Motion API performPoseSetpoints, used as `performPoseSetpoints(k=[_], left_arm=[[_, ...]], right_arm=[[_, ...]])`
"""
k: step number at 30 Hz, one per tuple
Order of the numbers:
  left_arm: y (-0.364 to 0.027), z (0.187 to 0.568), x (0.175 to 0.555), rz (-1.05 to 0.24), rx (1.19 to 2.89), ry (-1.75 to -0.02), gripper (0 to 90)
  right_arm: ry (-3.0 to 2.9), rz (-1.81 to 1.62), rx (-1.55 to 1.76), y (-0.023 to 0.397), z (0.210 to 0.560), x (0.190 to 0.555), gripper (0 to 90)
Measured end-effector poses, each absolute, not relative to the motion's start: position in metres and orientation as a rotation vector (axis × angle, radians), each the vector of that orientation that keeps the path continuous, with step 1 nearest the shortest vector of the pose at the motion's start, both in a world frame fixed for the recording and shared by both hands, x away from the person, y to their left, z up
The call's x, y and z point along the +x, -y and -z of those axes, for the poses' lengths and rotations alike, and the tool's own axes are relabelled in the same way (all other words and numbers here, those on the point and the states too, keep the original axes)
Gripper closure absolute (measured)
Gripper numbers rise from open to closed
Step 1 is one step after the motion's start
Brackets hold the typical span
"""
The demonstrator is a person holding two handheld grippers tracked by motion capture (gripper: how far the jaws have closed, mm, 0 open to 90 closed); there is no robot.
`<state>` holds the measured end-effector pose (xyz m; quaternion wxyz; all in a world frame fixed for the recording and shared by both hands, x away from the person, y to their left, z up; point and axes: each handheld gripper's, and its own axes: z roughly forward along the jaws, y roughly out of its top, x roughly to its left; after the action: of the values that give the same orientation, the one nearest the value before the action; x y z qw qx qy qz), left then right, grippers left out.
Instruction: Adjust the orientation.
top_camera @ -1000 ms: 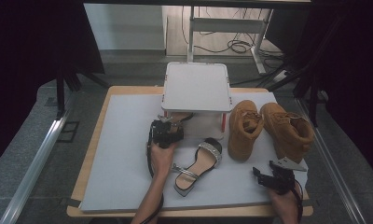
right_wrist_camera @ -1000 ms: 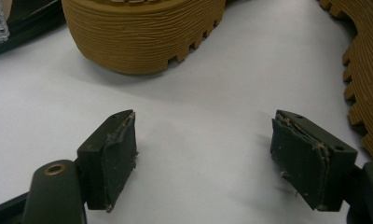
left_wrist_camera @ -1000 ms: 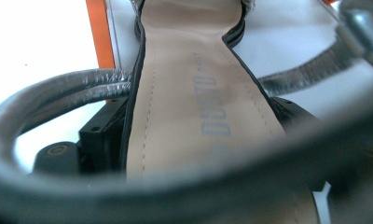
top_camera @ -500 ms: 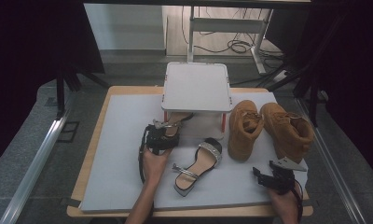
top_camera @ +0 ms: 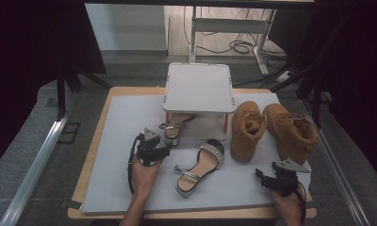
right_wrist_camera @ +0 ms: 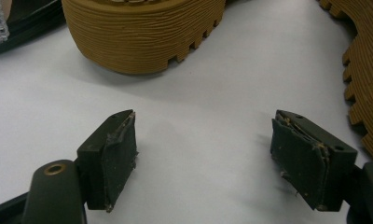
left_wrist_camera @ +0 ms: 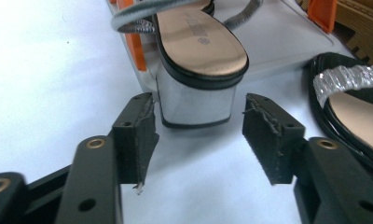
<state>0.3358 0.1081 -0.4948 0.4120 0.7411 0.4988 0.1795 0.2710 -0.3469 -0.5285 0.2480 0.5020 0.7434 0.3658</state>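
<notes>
Both grippers sit low over the white mat, each in one of the person's hands. Left gripper has its jaws apart, and they have just been closing in; its own view shows the silver block heel of a sandal straight ahead of the two pads, a gap on either side, nothing pinched. That sandal lies half under a small white stand with orange legs, just beyond the left gripper. A second sandal with a glittery strap lies to the right of that gripper, between the two hands, its toe pointing toward the stand. Right gripper rests near the front edge of the mat with its jaws spread wide over bare mat, holding nothing. Just ahead of it stands a tan boot, whose ridged sole fills the top of the right gripper view, and a second tan boot lies beside the first, farther to the right.
</notes>
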Motion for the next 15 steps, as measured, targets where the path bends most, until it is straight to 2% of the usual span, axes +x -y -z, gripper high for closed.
performPoseSetpoints(k=[8,12,15], left_arm=[[-0.102,0.498,0.336,-0.456,1.906,-1.200,78.0],[-0.098,0.500,0.341,-0.460,1.926,-1.200,88.5],[-0.095,0.502,0.343,-0.457,1.938,-1.201,89.7]], right_arm=[[-2.026,-0.997,1.368,0.347,0.529,0.271,22.5],[-2.026,-0.997,1.368,0.347,0.529,0.271,22.5],[-2.026,-0.997,1.368,0.347,0.529,0.271,22.5]])
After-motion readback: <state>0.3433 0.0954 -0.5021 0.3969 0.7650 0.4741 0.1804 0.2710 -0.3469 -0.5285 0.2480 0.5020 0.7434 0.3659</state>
